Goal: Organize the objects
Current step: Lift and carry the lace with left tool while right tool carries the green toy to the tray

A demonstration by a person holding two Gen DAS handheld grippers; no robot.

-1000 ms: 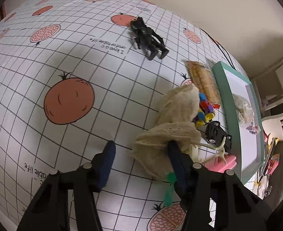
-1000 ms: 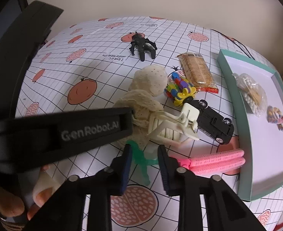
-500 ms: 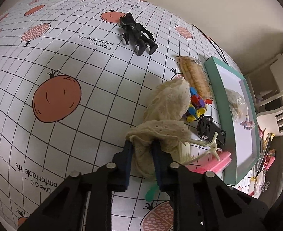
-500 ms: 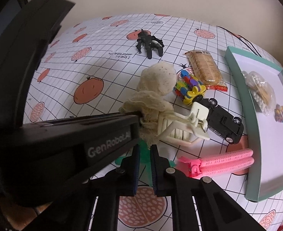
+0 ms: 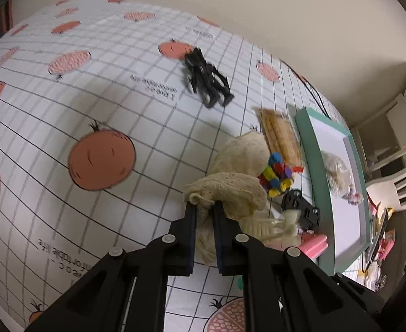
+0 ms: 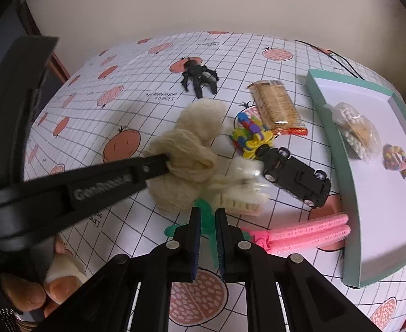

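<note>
In the left wrist view, your left hand-held gripper (image 5: 204,210) is clamped on a bunch of the cream lace cloth (image 5: 230,188), which lies heaped on the tabletop (image 5: 64,96) beside the coloured blocks (image 5: 274,173). Past the cloth you see a black robot toy (image 5: 207,83), a biscuit pack (image 5: 281,135), a black car (image 5: 301,207) and a teal tray (image 5: 316,171) holding a clear bag (image 5: 337,171). A cream hair clip (image 5: 269,225) touches the cloth's near edge, with a pink clip (image 5: 314,246) just beyond it. In the right wrist view, your right hand-held gripper (image 6: 208,215) is closed on a green piece (image 6: 204,215) that rests on the tabletop (image 6: 299,63) just beside the cloth (image 6: 191,144). Your left hand-held gripper (image 6: 165,163) reaches in from the left and pinches the cloth. The car (image 6: 296,173) lies between the blocks (image 6: 249,135) and the pink clip (image 6: 310,233); the tray (image 6: 338,166) carries the bag (image 6: 356,132) and a small pastel item (image 6: 400,161).
</note>
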